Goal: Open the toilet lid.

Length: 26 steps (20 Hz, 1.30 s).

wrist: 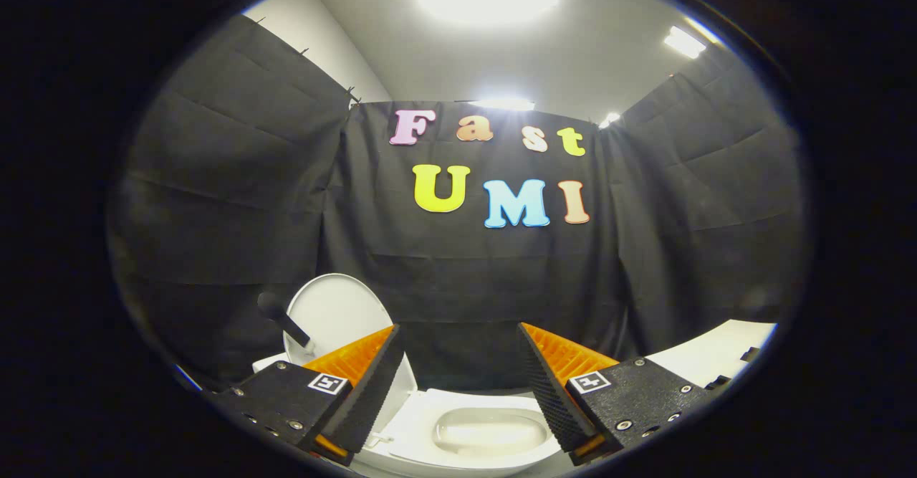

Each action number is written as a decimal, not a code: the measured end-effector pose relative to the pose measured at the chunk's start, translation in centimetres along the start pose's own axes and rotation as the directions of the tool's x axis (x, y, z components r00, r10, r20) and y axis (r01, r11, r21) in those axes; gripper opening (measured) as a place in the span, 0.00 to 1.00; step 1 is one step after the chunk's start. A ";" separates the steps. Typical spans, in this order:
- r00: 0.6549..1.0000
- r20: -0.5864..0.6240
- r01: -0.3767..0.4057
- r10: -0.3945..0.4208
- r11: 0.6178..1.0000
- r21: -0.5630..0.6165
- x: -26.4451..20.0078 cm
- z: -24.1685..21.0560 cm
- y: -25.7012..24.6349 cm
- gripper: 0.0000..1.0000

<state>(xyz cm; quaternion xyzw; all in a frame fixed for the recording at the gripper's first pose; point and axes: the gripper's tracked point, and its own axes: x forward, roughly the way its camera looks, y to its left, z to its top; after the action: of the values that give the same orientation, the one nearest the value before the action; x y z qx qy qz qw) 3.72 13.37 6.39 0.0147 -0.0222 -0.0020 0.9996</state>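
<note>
Both fingers stand spread wide and hold nothing, and we hover them above the toilet. Between them, just below, we see the open bowl and its seat. The lid already stands upright on the left, beyond the left finger, with a dark handle jutting from it. We judge the opening done; next we need only draw clear without knocking the lid back down.

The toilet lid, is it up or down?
Up. The white oval toilet lid stands raised behind the open white bowl. The gripper is open, fingers holding nothing.
</note>
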 end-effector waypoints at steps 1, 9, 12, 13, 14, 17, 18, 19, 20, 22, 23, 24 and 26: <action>1.000 -0.007 0.014 -0.014 1.000 -0.005 -0.3 -0.7 -0.6 0.97; 0.996 -0.060 0.063 -0.067 0.995 -0.075 -2.6 -5.9 -4.5 0.96; 0.994 -0.071 0.075 -0.081 0.994 -0.078 -3.2 -7.1 -5.1 0.96; 0.994 -0.075 0.077 -0.083 0.994 -0.073 -3.2 -7.5 -5.2 0.96; 0.993 -0.080 0.077 -0.082 0.995 -0.067 -3.4 -7.8 -5.1 0.95; 0.993 -0.090 0.073 -0.079 0.995 -0.074 -3.9 -8.4 -4.9 0.95; 0.993 -0.090 0.073 -0.080 0.994 -0.077 -3.9 -8.5 -5.0 0.95; 0.993 -0.091 0.074 -0.081 0.994 -0.077 -4.0 -8.7 -5.0 0.95; 0.992 -0.093 0.073 -0.080 0.994 -0.078 -4.0 -8.9 -5.0 0.95; 0.991 -0.099 0.077 -0.085 0.994 -0.076 -4.2 -9.4 -5.3 0.95; 0.991 -0.102 0.082 -0.089 0.994 -0.067 -4.2 -9.6 -5.5 0.95; 0.990 -0.104 0.087 -0.092 0.995 -0.053 -4.3 -9.6 -5.8 0.95; 0.988 -0.108 0.103 -0.106 0.994 -0.040 -4.5 -9.8 -6.3 0.95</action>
<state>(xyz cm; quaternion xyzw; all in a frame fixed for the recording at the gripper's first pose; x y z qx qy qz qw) -0.35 7.39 -3.81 -0.0012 0.0335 -0.0539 0.9980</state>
